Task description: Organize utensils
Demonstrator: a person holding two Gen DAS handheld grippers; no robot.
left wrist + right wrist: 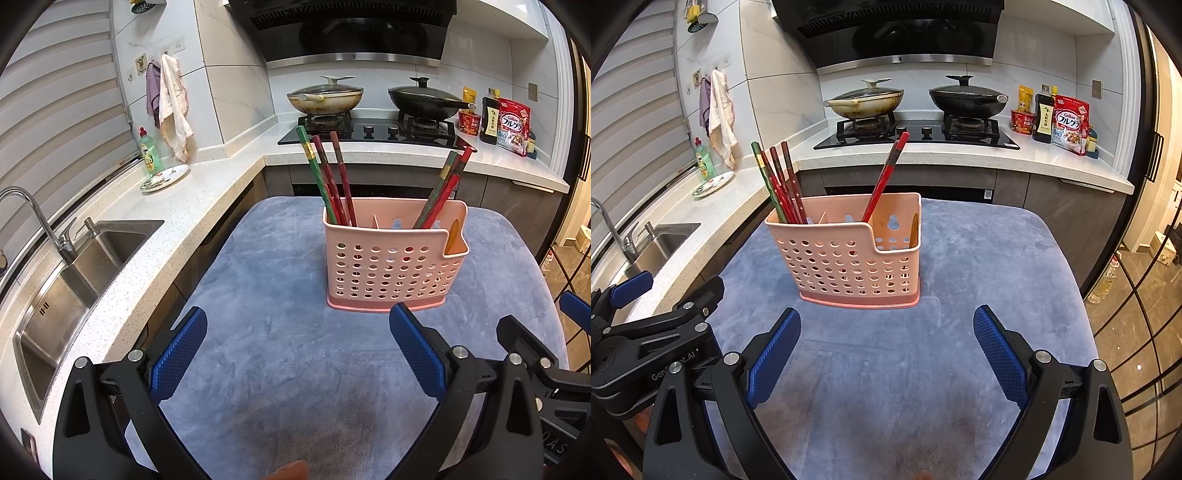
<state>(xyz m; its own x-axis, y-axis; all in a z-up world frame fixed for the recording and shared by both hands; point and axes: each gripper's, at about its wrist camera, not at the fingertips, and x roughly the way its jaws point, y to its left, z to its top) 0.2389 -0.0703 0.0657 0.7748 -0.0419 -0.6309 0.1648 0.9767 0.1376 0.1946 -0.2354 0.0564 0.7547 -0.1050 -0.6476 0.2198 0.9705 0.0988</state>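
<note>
I see one pink perforated caddy (393, 254) standing upright on the blue cloth (280, 350), centre right in the left wrist view and centre in the right wrist view (849, 254). It holds two bundles of chopsticks: the left bundle (328, 177) shows one green and at least three red sticks leaning to the upper left; the right bundle (445, 184) leans to the upper right, its count hidden by overlap. One wooden utensil (453, 236) sits in the low end compartment.

My left gripper (297, 354) has its jaws spread wide and empty, low in frame; my right gripper (886, 354) is likewise spread and empty. Bare cloth lies between both grippers and the caddy, and on both sides of it. The cloth's left edge runs beside the white counter (177, 221), near one sink (74, 280). Two lidded pans (866, 98) sit on the hob behind.
</note>
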